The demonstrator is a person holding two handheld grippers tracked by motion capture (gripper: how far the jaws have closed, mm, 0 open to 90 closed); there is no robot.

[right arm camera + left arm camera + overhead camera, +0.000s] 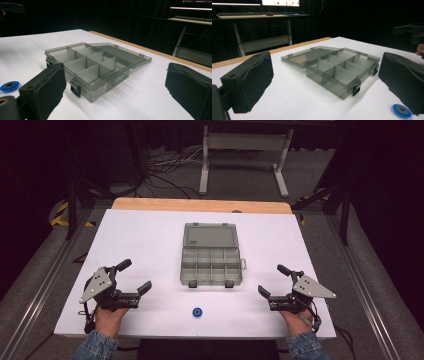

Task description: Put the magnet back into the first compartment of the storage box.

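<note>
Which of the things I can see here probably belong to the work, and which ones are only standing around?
Likely part of the work:
- open box with compartments
- small blue ring in front of it
- left gripper and right gripper, both open

Just around:
- white table as support
- desk frame behind it
- cables on the floor
</note>
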